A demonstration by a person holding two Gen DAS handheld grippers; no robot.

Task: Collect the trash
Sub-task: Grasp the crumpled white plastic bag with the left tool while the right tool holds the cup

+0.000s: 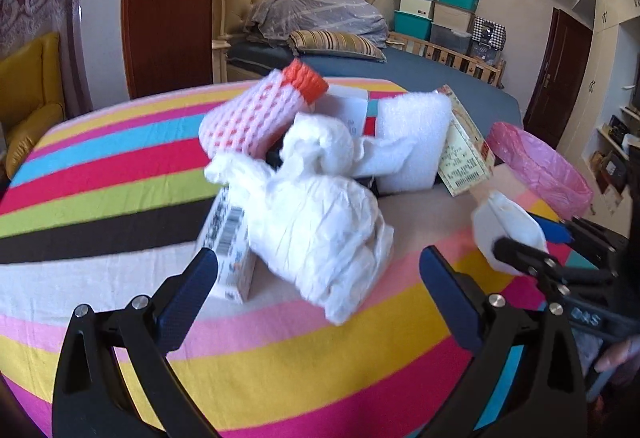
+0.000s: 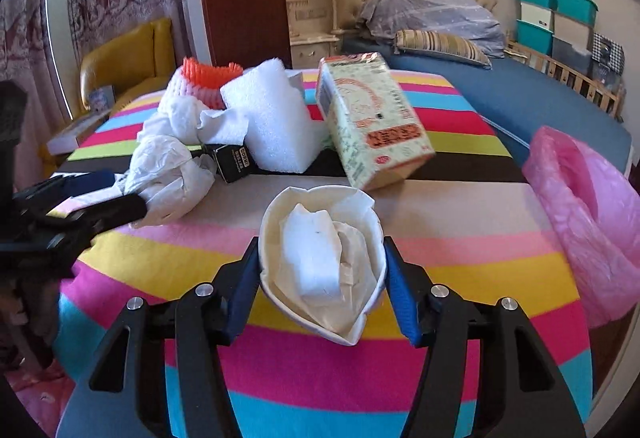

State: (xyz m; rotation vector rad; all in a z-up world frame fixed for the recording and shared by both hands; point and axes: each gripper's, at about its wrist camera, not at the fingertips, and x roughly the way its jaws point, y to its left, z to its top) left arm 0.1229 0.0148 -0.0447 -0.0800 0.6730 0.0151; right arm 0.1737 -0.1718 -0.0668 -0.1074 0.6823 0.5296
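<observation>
Trash lies in a heap on the striped cloth (image 1: 120, 173) that covers the bench. At the left of the heap, in the left wrist view, a pink foam net (image 1: 256, 113) with an orange end leans over the pile. Under it a white carton with a barcode (image 1: 228, 250) stands on the cloth, and a big crumpled white bag (image 1: 316, 230) rests against it. The left gripper (image 1: 320, 286) hangs before this bag with its fingers open wide; the bag is near them, and the picture is too blurred here to tell if the left finger touches the carton. Behind the bag a white foam block (image 1: 412, 141) stands, and a printed box (image 1: 464, 153) leans on its right side. A small black box (image 2: 230, 161) lies before the foam in the right wrist view. Further right, the right gripper (image 2: 322, 278) has its blue fingers (image 2: 402, 294) closed on a squashed paper cup (image 2: 276, 226) with crumpled tissue (image 2: 316, 254) inside. At the far right a pink bin bag (image 2: 588, 205) stands open beside the bench.
</observation>
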